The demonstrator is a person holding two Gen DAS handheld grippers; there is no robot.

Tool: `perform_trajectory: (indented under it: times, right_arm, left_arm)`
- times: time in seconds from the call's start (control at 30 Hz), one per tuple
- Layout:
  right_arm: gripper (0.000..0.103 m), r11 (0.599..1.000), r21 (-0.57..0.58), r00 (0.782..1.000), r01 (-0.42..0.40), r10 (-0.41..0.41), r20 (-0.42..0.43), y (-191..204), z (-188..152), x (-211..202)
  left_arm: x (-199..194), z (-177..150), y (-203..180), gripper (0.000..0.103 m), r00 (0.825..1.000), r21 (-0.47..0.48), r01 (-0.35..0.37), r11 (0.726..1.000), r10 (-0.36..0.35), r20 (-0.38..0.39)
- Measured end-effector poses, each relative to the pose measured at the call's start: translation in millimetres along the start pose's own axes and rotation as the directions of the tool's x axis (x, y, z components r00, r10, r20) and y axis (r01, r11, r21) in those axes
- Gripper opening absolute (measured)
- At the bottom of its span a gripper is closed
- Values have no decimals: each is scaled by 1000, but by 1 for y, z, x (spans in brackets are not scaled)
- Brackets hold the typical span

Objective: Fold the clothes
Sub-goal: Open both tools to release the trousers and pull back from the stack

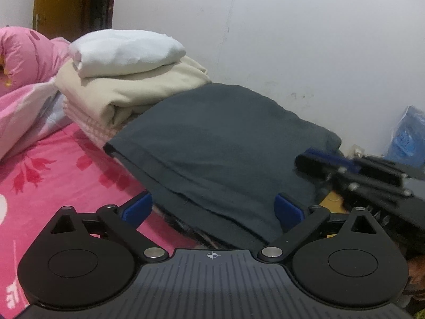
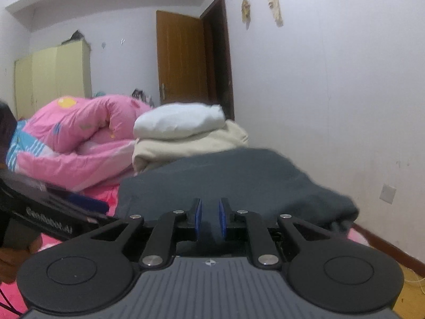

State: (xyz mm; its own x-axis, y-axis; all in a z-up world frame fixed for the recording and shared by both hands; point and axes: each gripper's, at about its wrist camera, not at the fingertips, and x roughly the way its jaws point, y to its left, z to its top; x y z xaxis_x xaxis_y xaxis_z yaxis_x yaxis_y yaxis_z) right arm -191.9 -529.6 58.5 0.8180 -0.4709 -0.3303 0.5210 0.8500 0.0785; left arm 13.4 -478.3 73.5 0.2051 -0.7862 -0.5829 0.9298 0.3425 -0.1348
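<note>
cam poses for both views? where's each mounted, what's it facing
Left wrist: sits on the left gripper, jaws wide open, low over the dark garment; faces the folded stack and wall. The right gripper shows at right.
Right wrist: sits on the right gripper, jaws nearly closed with a gap, facing the door and pink quilt. The left gripper shows at left.
Shared: garment, stack, quilt, door.

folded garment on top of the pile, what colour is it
White; the folded garment tops a cream one. Clearest in the left wrist view.

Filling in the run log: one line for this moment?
left gripper: open | right gripper: narrow gap, grip unclear | dark garment: folded on bed
</note>
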Motion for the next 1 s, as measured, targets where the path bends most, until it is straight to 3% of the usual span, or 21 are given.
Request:
perform_trajectory:
  times: [0.27,0.5,0.7,0.9,1.0]
  right_arm:
    - [20,1000,-19,999,-18,18,-27,12,-10,-20]
    - [22,1000,-13,1000,-5,5,23,18,-2,-31]
    - [25,1000,9,997,-17,18,-70,27,-21,-30]
    - [31,999,52,996,-2,7,-92,39,-32,-56]
    - [45,995,96,997,12,-5,-80,44,-32,-72]
  left_arm:
    - [-10,-3,7,99,999,-3,-34,999,34,2]
    - [-12,-4,13,100,998,-12,-64,998,64,6]
    - [-26,-9,19,100,997,-37,-72,997,72,14]
    - [-59,-16,21,100,997,-49,-49,998,51,59]
    - [-78,-20,22,101,996,-57,-31,998,36,87]
